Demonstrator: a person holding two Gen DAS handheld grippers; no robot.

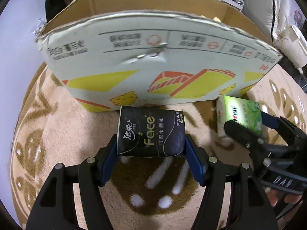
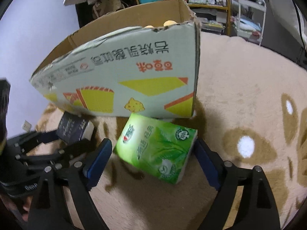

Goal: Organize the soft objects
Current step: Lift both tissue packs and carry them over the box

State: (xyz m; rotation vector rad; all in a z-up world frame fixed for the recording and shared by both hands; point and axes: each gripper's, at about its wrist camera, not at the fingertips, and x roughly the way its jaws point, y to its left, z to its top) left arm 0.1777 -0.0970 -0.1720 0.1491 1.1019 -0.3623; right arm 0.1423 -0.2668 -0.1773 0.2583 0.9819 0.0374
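A black tissue pack sits upright on the rug, and my left gripper is shut on it, with the blue pads pressing both its sides. A green tissue pack lies tilted between the fingers of my right gripper, which is open; a small gap shows at the left pad. Both packs rest just in front of an open-topped cardboard box printed with yellow and orange shapes. The left wrist view shows the right gripper around the green pack. The right wrist view shows the left gripper and the black pack.
A beige plush rug with brown and white patterns covers the floor. Yellow rounded things peek above the box rim. A shelf and a white cart stand behind, and white bedding lies at the right.
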